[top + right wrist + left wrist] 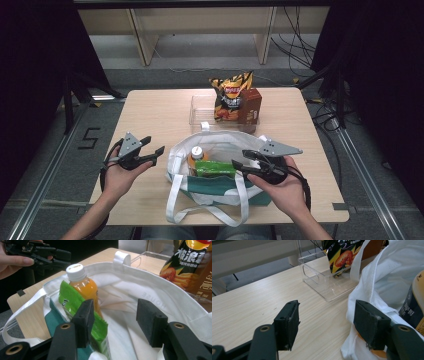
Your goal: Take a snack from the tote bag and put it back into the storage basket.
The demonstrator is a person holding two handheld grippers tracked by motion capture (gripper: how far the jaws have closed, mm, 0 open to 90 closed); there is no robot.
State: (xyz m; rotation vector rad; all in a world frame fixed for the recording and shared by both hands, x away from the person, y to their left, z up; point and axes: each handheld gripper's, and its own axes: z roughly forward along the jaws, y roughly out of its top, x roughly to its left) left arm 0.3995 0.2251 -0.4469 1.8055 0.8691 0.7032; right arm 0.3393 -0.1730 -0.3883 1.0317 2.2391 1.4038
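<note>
bottle (196, 155) base hidden inside bag (220, 140)

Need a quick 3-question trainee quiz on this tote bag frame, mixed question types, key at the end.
1. True or false: the orange bottle stands inside the white tote bag.
2. Which holds the chip bag? A) the tote bag B) the clear bin C) the bare table
3. Fill in: the packet lying beside the bottle is ____ in colour.

Key
1. True
2. B
3. Green
</note>
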